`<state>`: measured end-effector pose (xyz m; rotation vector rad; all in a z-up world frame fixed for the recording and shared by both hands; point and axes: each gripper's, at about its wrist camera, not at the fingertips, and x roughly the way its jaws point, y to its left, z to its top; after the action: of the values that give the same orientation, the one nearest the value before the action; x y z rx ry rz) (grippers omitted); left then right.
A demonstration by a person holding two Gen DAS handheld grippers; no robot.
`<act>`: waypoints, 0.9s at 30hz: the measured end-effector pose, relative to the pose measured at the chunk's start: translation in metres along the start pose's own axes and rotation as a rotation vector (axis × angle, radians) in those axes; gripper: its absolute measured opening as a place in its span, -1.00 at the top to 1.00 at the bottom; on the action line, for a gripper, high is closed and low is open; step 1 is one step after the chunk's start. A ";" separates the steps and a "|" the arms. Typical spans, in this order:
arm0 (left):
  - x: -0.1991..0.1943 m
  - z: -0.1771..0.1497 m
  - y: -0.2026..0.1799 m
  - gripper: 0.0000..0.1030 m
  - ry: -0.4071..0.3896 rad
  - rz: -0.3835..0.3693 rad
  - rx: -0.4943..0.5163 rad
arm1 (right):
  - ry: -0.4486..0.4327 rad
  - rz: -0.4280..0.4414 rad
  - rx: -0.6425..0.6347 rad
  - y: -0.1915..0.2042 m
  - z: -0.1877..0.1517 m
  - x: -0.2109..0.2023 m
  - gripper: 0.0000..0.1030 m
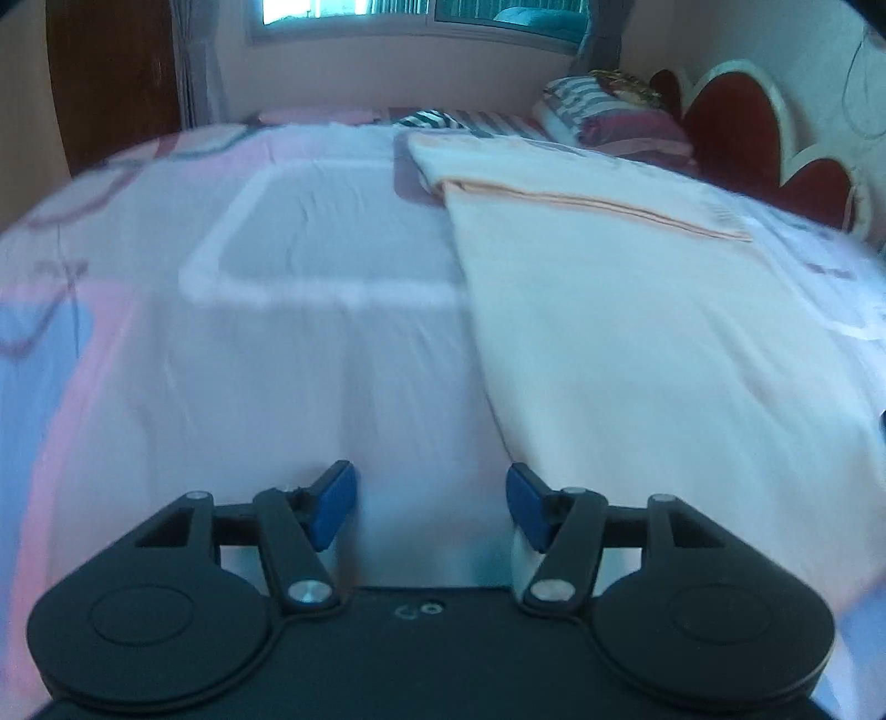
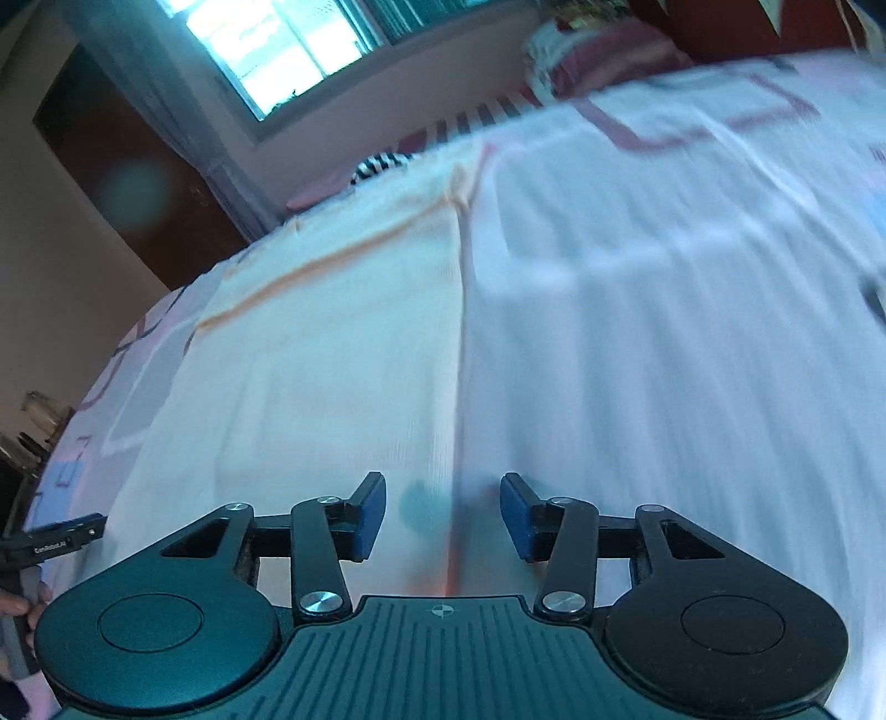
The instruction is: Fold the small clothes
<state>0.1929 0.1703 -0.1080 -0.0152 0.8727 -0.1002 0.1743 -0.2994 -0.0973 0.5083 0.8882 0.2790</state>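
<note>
A pale cream garment point(image 1: 637, 310) with a thin orange stripe lies flat on the bed, filling the right half of the left wrist view. My left gripper point(image 1: 431, 501) hovers open above the garment's left edge, nothing between its blue pads. In the right wrist view the same cream garment point(image 2: 332, 354) spreads across the left and middle, its right edge running straight down toward me. My right gripper point(image 2: 443, 512) is open over that edge, with no cloth between the pads. The left gripper's body point(image 2: 55, 540) shows at the far left edge.
The bed sheet point(image 1: 310, 354) is white and pink with rectangle prints. Striped pillows point(image 1: 603, 111) and a red headboard point(image 1: 742, 133) stand at the far right. A window point(image 1: 410, 16) and a dark wooden door point(image 1: 111, 77) are behind the bed. A hand point(image 2: 16, 606) shows at lower left.
</note>
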 end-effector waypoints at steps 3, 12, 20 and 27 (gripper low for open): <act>-0.015 -0.016 0.004 -0.11 0.015 -0.071 -0.064 | 0.002 0.024 0.086 -0.001 -0.027 -0.022 0.10; -0.030 -0.046 0.019 -0.11 0.054 -0.342 -0.314 | 0.017 0.118 0.251 0.005 -0.066 -0.049 0.10; -0.010 -0.043 0.039 -0.11 0.013 -0.444 -0.523 | -0.006 0.131 0.334 -0.009 -0.056 -0.041 0.13; 0.011 -0.023 0.041 -0.11 0.017 -0.463 -0.567 | -0.009 0.124 0.332 -0.010 -0.047 -0.031 0.13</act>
<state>0.1855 0.2108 -0.1330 -0.7487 0.8788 -0.2824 0.1184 -0.3069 -0.1070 0.8739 0.9002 0.2422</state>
